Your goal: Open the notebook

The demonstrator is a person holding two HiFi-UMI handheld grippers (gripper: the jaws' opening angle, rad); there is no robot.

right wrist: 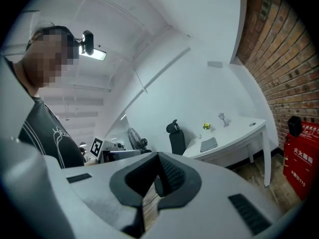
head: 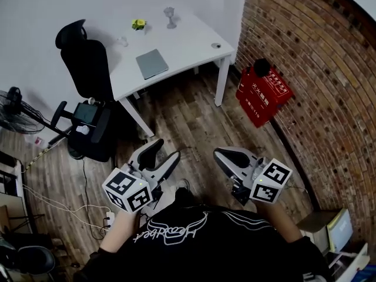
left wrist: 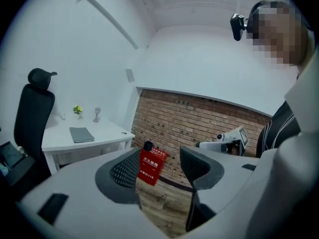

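We see the notebook (head: pixel 152 63) lying flat and closed on the white desk (head: pixel 194 37), a plain grey cover with rounded corners, set slightly askew to the desk's front edge. It sits near the middle of the top, closer to the front edge than to the wall, with bare desk all around it.

At the back of the desk stand a small yellow-flowered plant (head: pixel 138 23) and a goblet-shaped ornament (head: pixel 170 16), both well apart from the notebook. A small clear glass (head: pixel 123 40) stands to its left, and a small round object (head: pixel 216 45) lies near the right corner. A black office chair (head: pixel 88 69) stands at the desk's left end, beside it rather than in front. A red box (head: pixel 263 94) leans against the brick wall (head: pixel 320 69) to the right of the desk, and a fan (head: pixel 14 113) stands at the far left.

We hold both claws low over the wooden floor (head: pixel 188 119), well apart from the desk. The left claw (left wrist: pixel 158 166) is spread wide, with only floor and the red box showing through the gap. The right claw (right wrist: pixel 157 176) has its pads brought together and grips nothing.
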